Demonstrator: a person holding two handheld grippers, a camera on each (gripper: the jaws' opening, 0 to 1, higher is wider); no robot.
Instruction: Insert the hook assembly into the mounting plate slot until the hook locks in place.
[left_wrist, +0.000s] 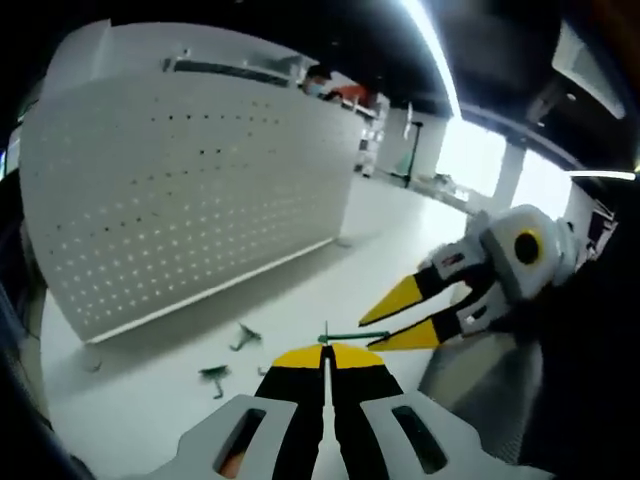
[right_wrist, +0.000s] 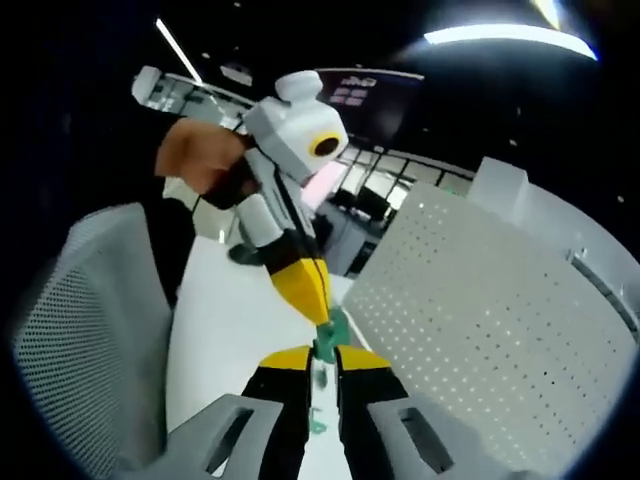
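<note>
In the left gripper view, the white perforated mounting plate (left_wrist: 190, 190) is standing upright at the left on the white worktop (left_wrist: 150, 400), well apart from both grippers. Several loose green hooks (left_wrist: 245, 337) are lying near its foot. Further right, the left gripper (left_wrist: 326, 352) is clenching its jaws on one end of the green hook assembly (left_wrist: 355, 336), which is running sideways toward the right gripper (left_wrist: 385, 328); that gripper's jaws are sitting parted around the far end. In the right gripper view, the right gripper (right_wrist: 322, 358) is looking along the green piece, and whether it is actually gripping I cannot tell. The left gripper (right_wrist: 318, 305) is coming down from above.

The risk here is two grippers pulling on one thin part: uneven pull is likely twisting it out of the grasp, dropping it among the spares. Misalignment at the slot could also stop it locking.
</note>
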